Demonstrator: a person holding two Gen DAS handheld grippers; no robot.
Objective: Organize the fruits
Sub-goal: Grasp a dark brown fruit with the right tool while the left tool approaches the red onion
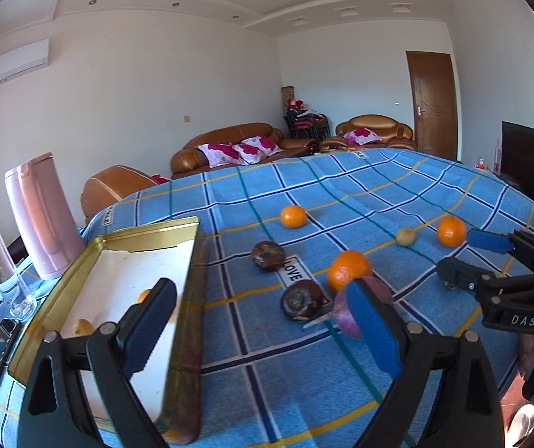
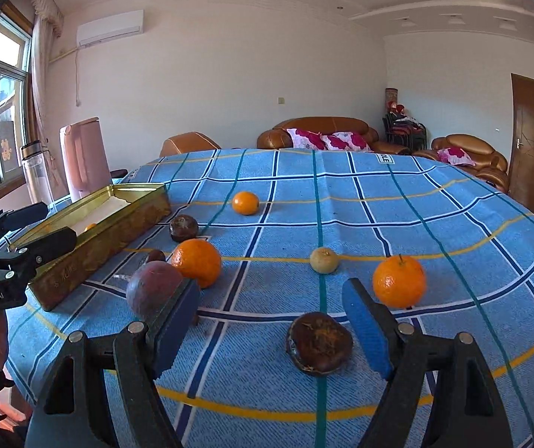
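Tin (image 2: 110, 224) lengthwise toward kettle, fruit possibly inside

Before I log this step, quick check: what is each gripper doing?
Left gripper: open, holding nothing.
Right gripper: open, holding nothing.

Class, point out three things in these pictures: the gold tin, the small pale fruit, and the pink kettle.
Gold tin (image 2: 106, 239): right wrist view, its side wall.
Pale fruit (image 2: 324, 260): right wrist view, its middle.
Pink kettle (image 1: 44, 216): left wrist view, its body.

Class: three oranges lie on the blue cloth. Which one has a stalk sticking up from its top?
The orange on the right, beside the right gripper's finger. The other two show no stalk.
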